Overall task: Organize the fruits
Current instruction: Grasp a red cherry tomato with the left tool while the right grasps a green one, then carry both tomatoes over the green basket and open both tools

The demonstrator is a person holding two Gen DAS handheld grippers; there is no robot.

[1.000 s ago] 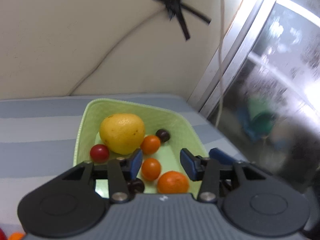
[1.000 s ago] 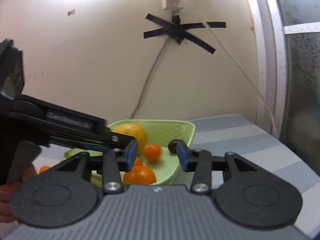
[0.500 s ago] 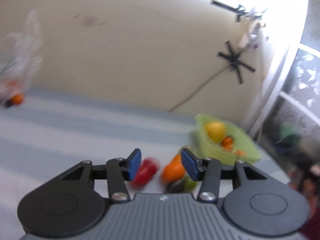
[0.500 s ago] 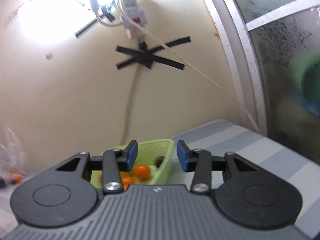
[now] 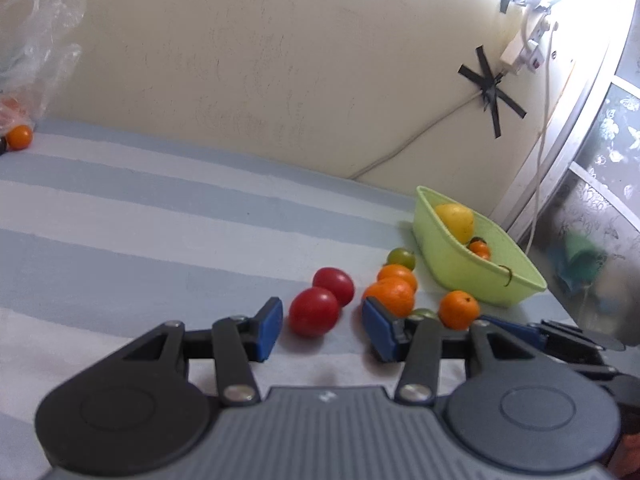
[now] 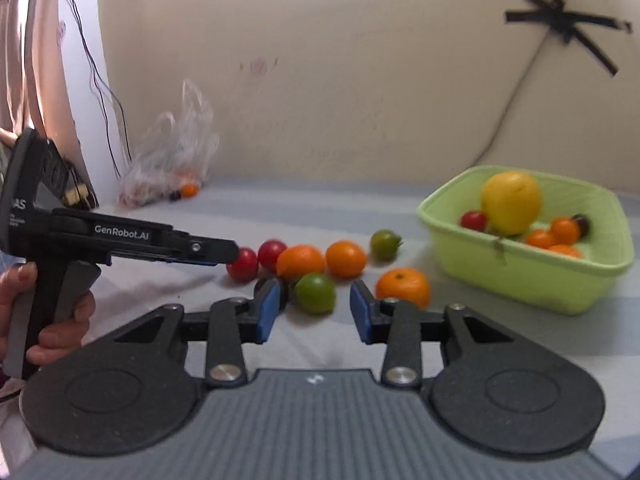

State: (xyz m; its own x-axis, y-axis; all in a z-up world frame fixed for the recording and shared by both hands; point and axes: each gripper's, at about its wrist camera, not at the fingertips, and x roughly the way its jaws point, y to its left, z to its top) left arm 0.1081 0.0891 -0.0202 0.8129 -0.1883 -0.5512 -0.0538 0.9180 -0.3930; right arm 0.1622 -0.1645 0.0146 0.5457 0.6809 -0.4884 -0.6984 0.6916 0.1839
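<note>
A green basket [image 5: 452, 256] [image 6: 520, 276] holds a yellow lemon [image 6: 511, 202], a red tomato and several small oranges. Loose fruit lies on the striped cloth beside it. My left gripper [image 5: 322, 330] is open, just in front of a red tomato [image 5: 314, 311], with a second red tomato [image 5: 334, 285] and oranges [image 5: 390, 297] behind. My right gripper [image 6: 313, 312] is open, just in front of a green tomato [image 6: 315, 293]. An orange [image 6: 403, 288] lies to its right. The left gripper's tool [image 6: 120, 236] shows in the right wrist view, pointing at the red tomatoes [image 6: 243, 264].
A clear plastic bag [image 6: 172, 160] [image 5: 36, 52] with more fruit sits at the far left by the wall, an orange [image 5: 19, 136] beside it. A green tomato [image 5: 401, 257] lies next to the basket. A cable and black tape hang on the wall [image 5: 492, 88].
Both grippers have pulled back from over the basket and swung left, down to the loose fruit on the cloth. Both remain open and empty.
</note>
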